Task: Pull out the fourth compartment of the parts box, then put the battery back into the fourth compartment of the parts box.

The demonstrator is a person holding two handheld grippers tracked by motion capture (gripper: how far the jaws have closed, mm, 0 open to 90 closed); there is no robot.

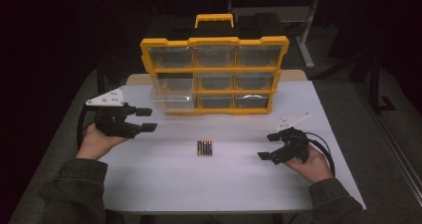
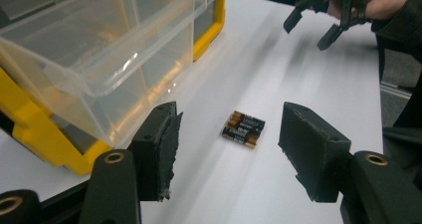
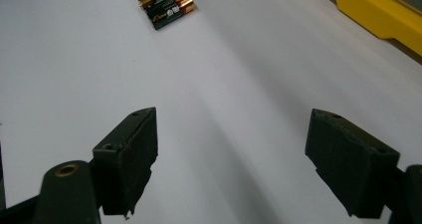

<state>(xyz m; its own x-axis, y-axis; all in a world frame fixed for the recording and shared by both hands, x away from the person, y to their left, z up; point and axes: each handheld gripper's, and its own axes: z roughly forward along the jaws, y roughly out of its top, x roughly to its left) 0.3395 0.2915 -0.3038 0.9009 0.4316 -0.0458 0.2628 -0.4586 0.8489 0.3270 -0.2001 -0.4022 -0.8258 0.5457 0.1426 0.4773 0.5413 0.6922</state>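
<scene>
Batteries (image 1: 204,148) are lying on the table (image 1: 164,184) in front of the organizer (image 1: 214,74), between both grippers and touching neither. Left gripper (image 1: 144,119) and right gripper (image 1: 267,147) are both gaping wide, holding nothing.

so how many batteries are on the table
3 batteries, lying side by side and touching in one row on the white table, in front of the yellow organizer, between the two grippers.
</scene>
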